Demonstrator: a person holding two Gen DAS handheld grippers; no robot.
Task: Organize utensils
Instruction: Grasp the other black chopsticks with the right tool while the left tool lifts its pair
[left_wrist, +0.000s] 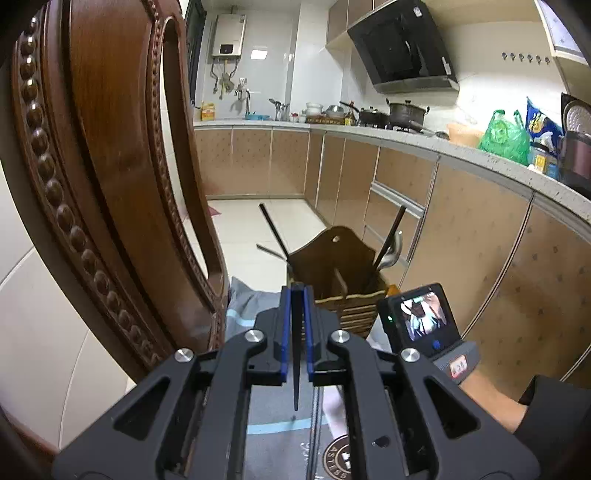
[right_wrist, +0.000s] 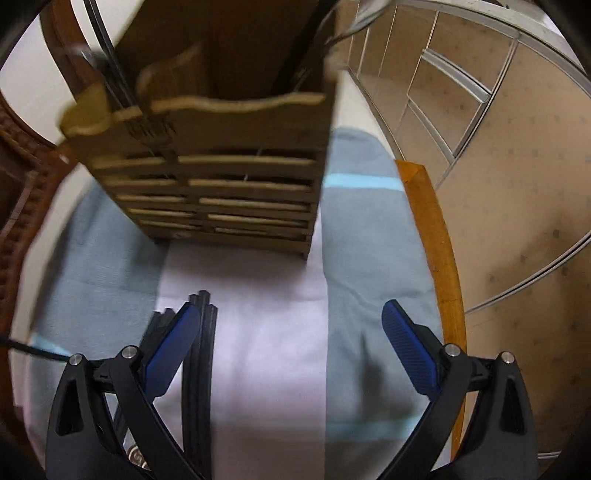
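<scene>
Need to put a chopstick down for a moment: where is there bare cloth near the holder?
Free: the pale cloth between the wooden holder and the open right claw, and the grey strip beside the orange edge. Crowded: the black chopsticks by that claw's left finger.

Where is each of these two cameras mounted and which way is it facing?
Left wrist: on the left gripper, aimed slightly downward over the wooden utensil holder into the kitchen; shows its fingers shut on a dark chopstick, plus the person's other wrist.
Right wrist: on the right gripper, aimed steeply down at the table cloth; shows its open blue fingers and dark chopsticks lying beside one of them.
Shared: the utensil holder, cloth and cabinet fronts.
</scene>
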